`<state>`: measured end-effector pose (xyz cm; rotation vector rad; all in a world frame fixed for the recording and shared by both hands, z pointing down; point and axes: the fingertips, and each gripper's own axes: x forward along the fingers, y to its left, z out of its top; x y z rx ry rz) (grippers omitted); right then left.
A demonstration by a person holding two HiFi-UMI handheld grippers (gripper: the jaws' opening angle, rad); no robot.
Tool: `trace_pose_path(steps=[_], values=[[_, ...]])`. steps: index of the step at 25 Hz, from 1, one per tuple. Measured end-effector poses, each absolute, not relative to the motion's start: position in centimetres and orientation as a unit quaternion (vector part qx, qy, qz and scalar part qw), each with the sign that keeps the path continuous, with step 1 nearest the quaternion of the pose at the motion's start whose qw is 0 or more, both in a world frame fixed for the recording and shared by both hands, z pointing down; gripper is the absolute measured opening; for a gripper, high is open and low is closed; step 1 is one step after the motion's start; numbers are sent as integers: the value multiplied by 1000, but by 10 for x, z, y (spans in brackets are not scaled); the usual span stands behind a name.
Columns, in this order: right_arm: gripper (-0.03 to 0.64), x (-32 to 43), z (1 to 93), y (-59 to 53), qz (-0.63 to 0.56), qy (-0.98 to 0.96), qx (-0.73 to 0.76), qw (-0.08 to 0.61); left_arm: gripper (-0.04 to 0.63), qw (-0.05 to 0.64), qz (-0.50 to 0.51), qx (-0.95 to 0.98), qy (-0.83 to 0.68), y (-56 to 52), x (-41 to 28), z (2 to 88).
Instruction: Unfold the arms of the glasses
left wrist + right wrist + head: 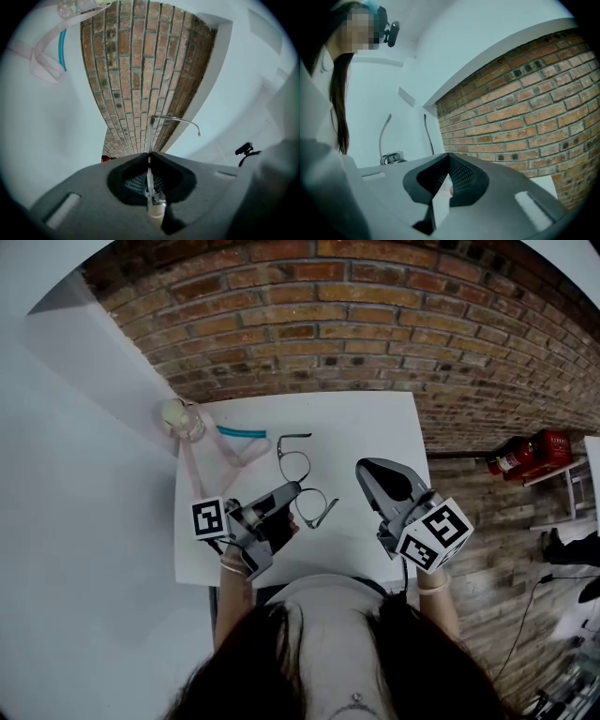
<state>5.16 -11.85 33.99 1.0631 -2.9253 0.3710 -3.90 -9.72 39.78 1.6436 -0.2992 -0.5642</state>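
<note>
Thin-rimmed glasses lie near the middle of the white table. One arm sticks out at the far end, the other near the closer lens. My left gripper comes in from the near left and is shut on the frame. In the left gripper view the rim runs edge-on between the closed jaws of the left gripper, and one arm of the glasses reaches out to the right. My right gripper hovers just right of the glasses, shut with nothing in it. The right gripper view shows the right gripper with its jaws together and two thin arms of the glasses beyond.
A pink strap with a teal piece and a small clear jar sit at the table's far left. A brick wall stands behind the table. A red fire extinguisher lies on the floor at right.
</note>
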Motion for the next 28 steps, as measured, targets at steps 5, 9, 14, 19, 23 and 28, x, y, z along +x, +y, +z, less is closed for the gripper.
trace_pose_path(steps=[5, 9, 14, 19, 23, 28], values=[[5, 58, 349, -120, 124, -922, 366, 17, 23, 640, -246, 717, -128, -94, -39, 400], [5, 62, 354, -116, 126, -916, 380, 25, 23, 643, -244, 715, -124, -90, -37, 401], [5, 63, 357, -109, 116, -915, 384, 41, 23, 645, -245, 714, -119, -85, -33, 402], [5, 68, 363, -103, 115, -914, 387, 52, 23, 648, -242, 713, -114, -80, -26, 402], [5, 69, 368, -101, 115, -912, 390, 53, 23, 649, -240, 713, -110, -78, -24, 403], [5, 71, 369, -100, 117, -911, 391, 53, 23, 652, -235, 713, -107, -75, -18, 402]])
